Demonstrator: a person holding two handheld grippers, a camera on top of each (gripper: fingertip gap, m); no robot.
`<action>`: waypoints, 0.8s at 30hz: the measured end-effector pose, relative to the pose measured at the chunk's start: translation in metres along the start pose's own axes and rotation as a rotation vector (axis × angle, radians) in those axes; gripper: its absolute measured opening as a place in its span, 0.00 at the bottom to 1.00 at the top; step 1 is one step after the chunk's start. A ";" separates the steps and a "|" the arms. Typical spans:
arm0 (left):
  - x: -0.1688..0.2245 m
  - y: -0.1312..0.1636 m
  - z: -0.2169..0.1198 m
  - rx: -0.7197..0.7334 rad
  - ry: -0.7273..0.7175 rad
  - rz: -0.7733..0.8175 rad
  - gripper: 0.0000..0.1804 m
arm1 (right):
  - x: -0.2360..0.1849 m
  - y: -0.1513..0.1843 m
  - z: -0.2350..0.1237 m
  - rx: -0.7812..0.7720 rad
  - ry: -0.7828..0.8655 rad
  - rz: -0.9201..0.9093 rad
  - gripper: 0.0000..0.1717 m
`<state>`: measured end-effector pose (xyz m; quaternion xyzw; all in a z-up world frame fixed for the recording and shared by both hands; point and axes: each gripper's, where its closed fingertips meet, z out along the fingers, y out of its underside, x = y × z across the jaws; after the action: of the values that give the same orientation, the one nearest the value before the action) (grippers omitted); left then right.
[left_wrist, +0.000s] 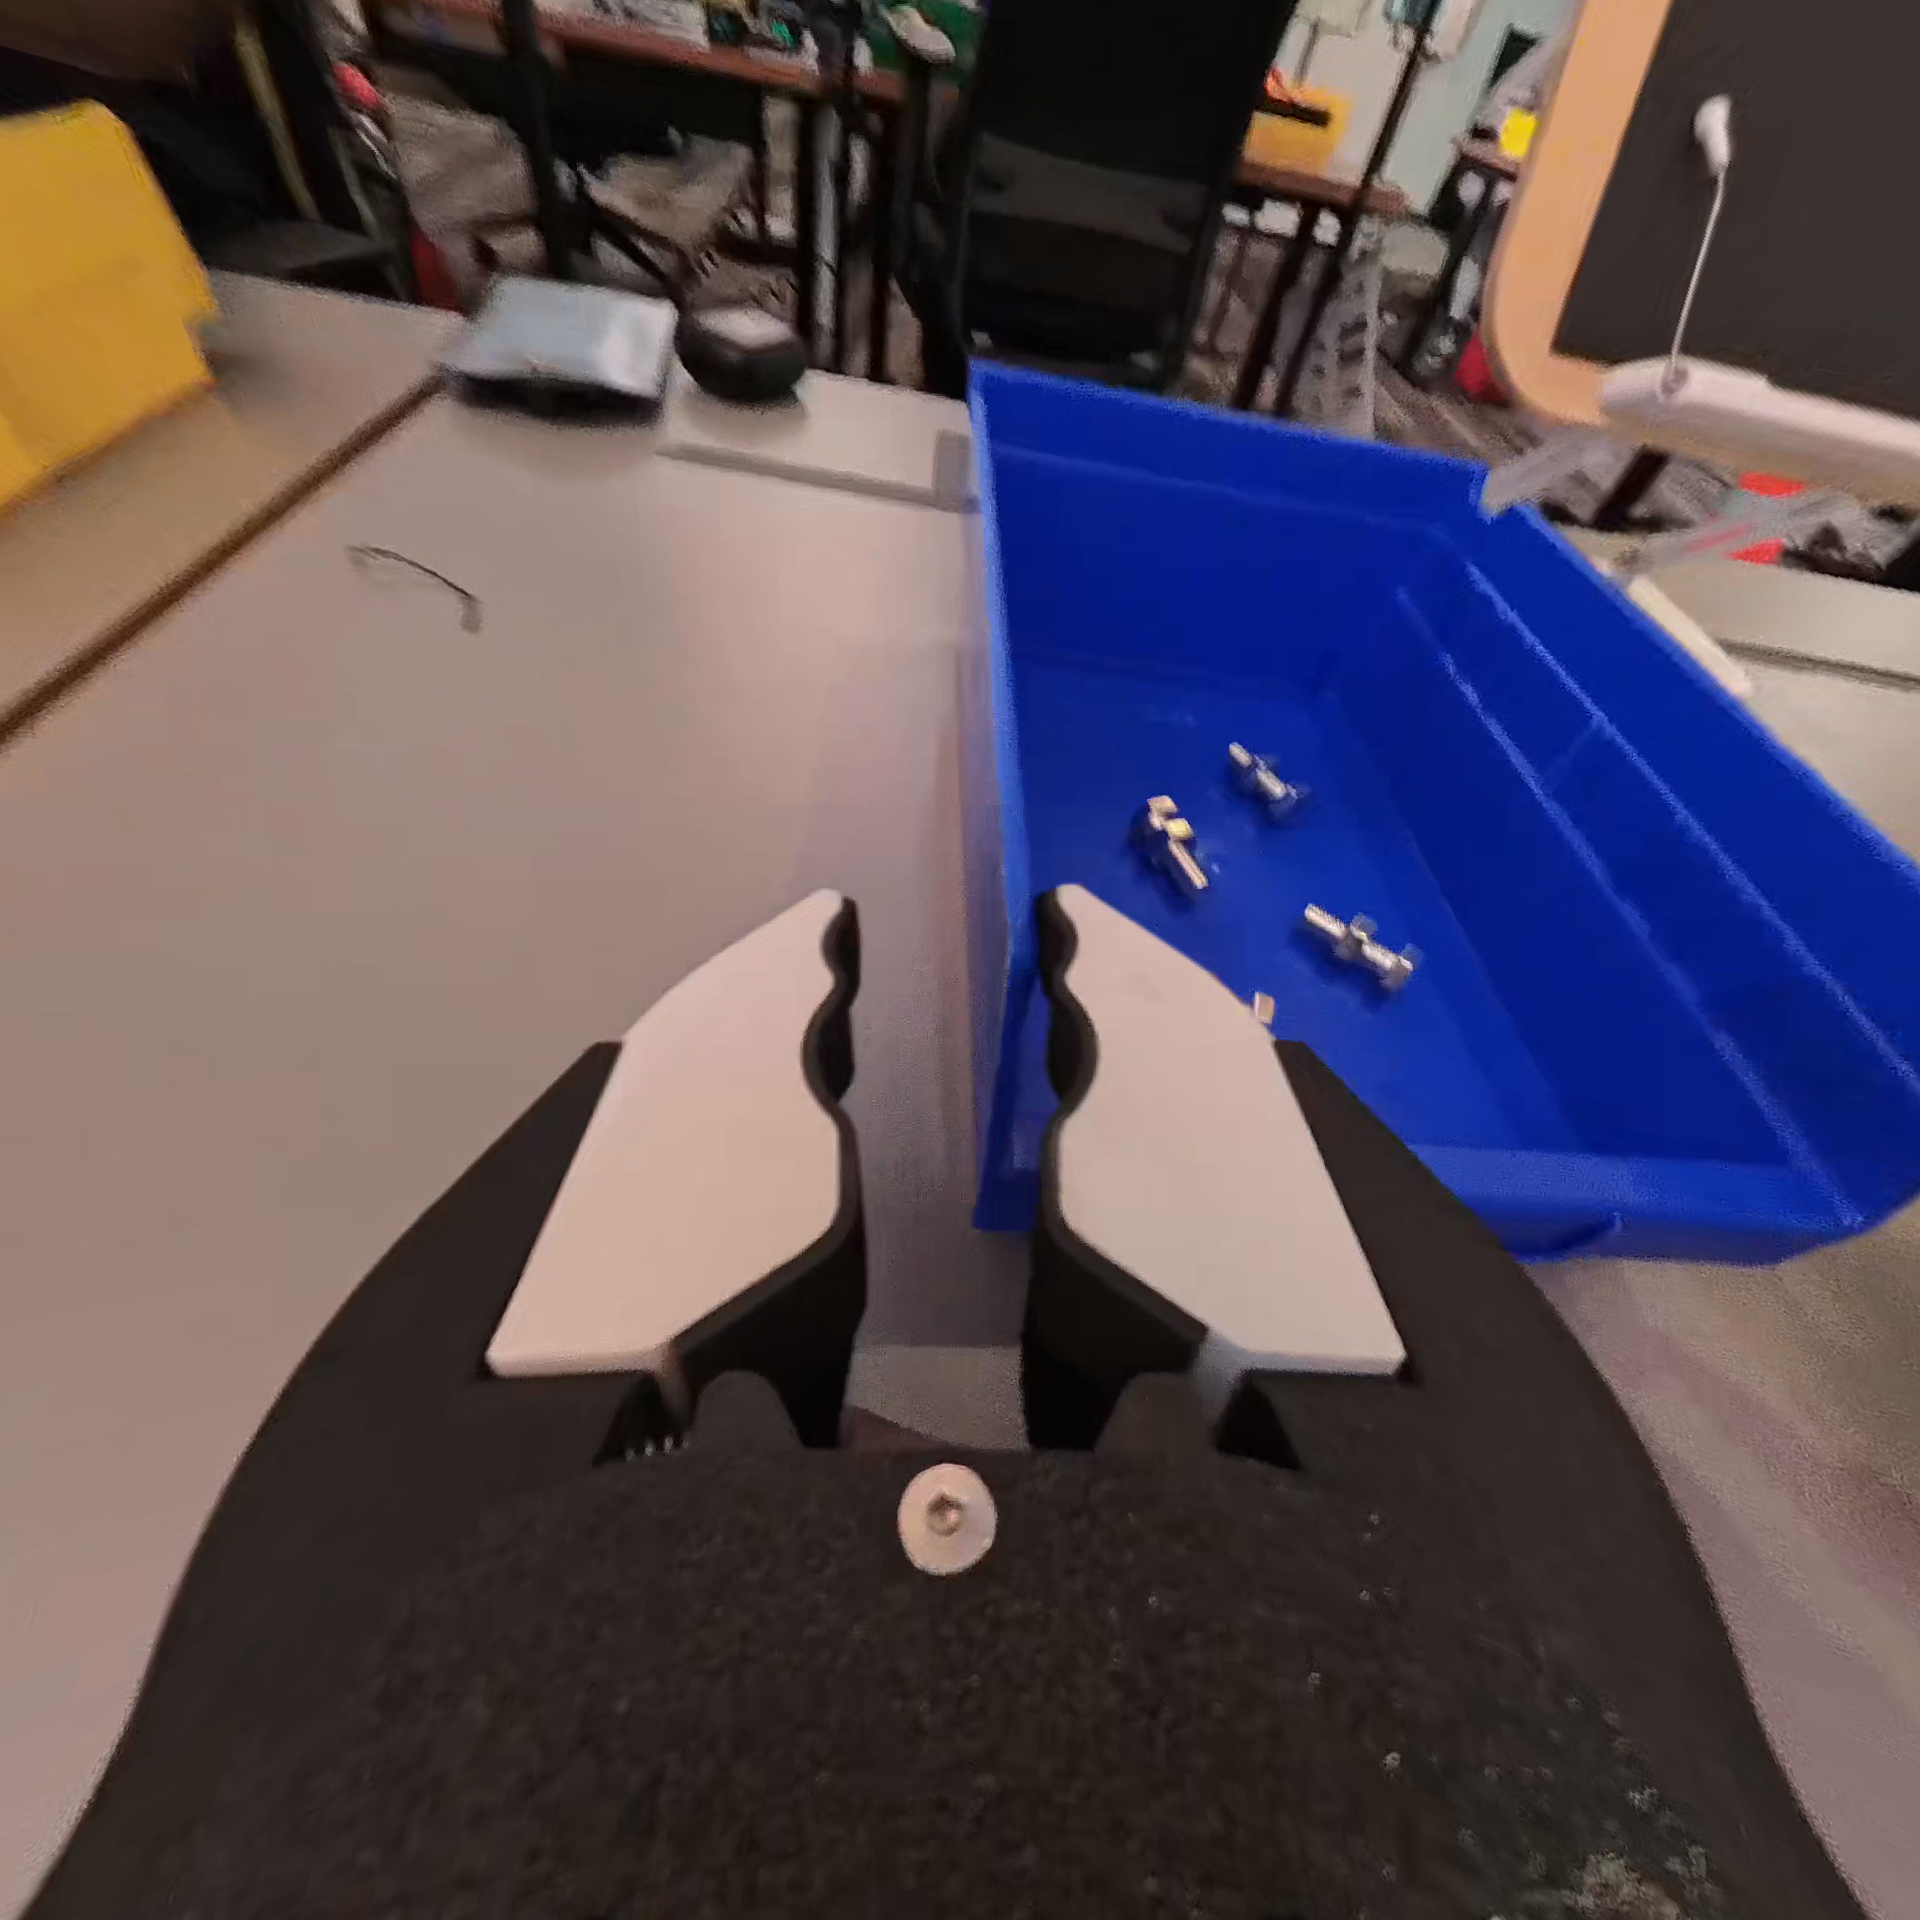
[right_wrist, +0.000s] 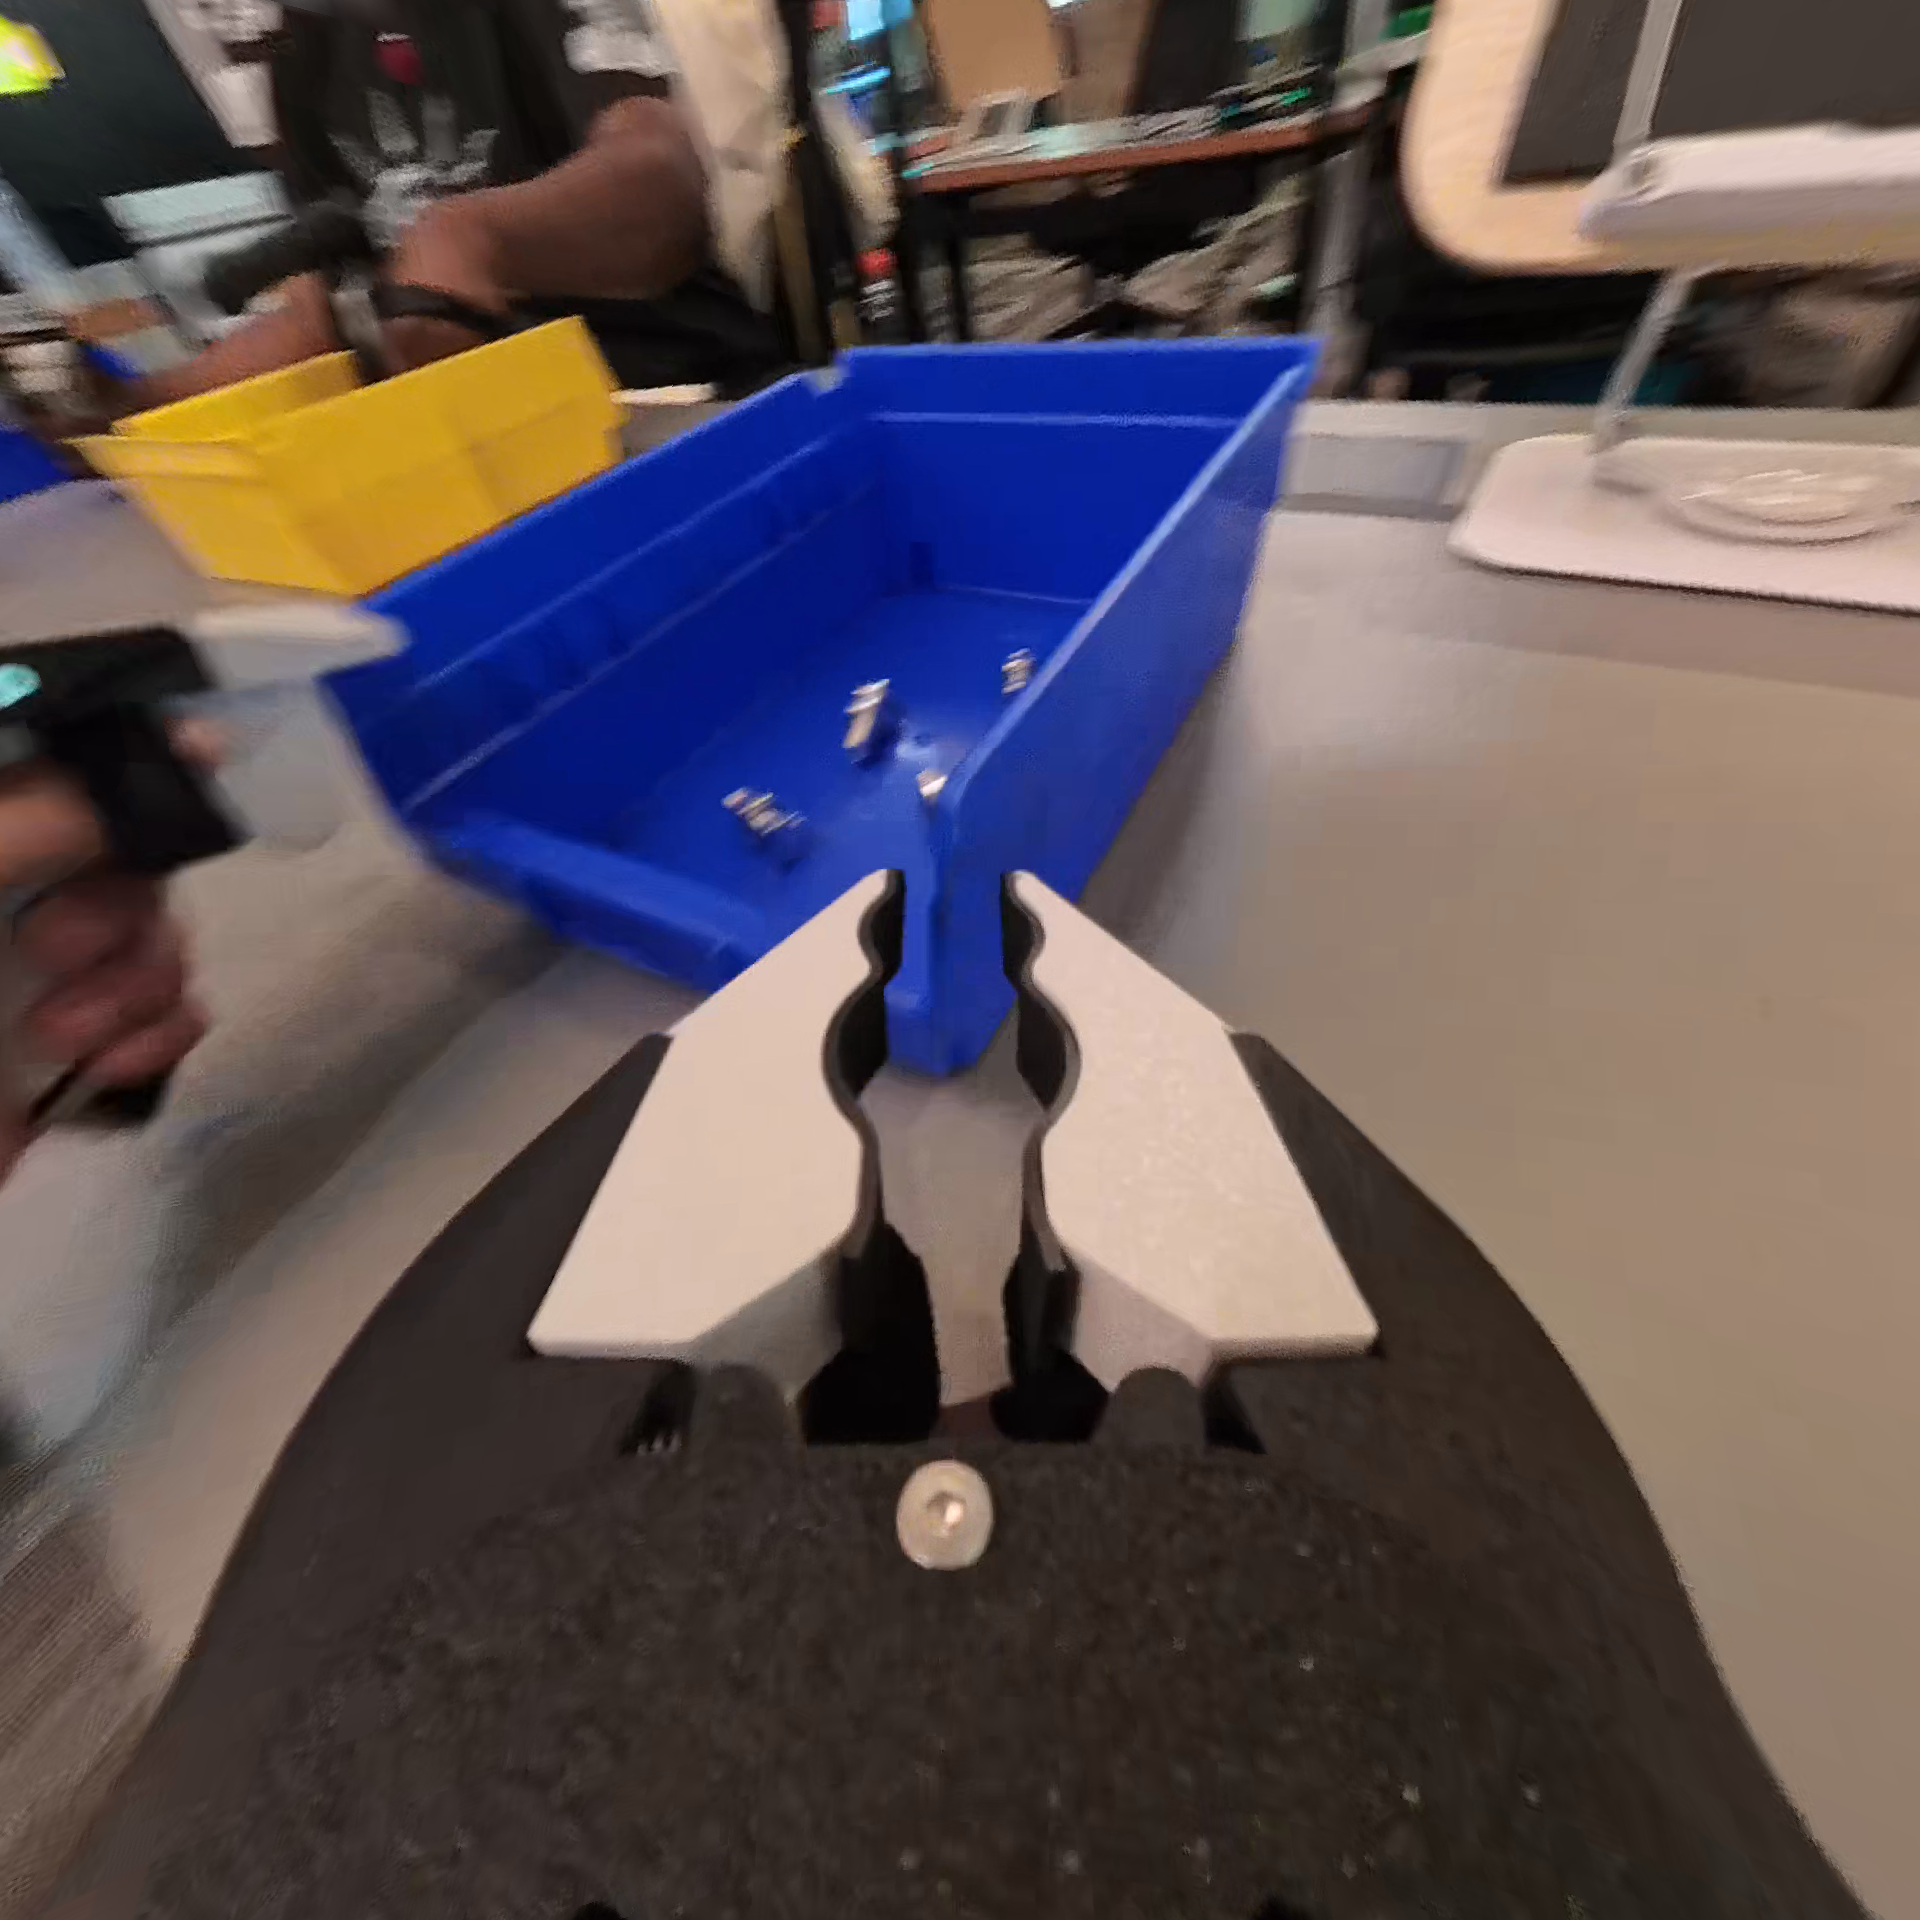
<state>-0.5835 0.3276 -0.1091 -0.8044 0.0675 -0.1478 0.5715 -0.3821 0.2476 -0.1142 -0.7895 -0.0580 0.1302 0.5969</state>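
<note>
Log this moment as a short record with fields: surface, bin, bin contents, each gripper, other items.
surface: grey table
bin: blue bin, open-topped, on the table
bin contents: a few small metal bolts scattered on its floor
left gripper: jaws apart, nothing between them, beside the bin's left wall
right gripper: jaws apart, nothing gripped, the bin's near corner seen beyond the gap
other items: yellow bin behind the blue one; white lamp base to the right

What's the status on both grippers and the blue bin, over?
Left gripper open, empty, beside blue bin wall. Right gripper open, empty, lined up on bin corner. Bolts loose on bin floor. Yellow bin behind.
</note>
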 end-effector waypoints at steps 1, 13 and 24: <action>-0.003 -0.008 -0.007 0.039 -0.030 0.001 0.20 | -0.006 0.003 -0.014 -0.032 -0.105 0.008 0.14; 0.019 -0.038 -0.067 0.299 -0.131 -0.253 0.28 | 0.225 0.010 -0.206 -0.085 -0.021 0.131 0.29; 0.159 0.066 -0.061 -0.132 0.221 -0.021 0.28 | 0.391 0.018 -0.290 0.056 0.352 0.285 0.30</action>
<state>-0.4483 0.2061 -0.1265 -0.8195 0.1313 -0.2369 0.5050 0.0716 0.0702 -0.1114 -0.7833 0.1629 0.0749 0.5952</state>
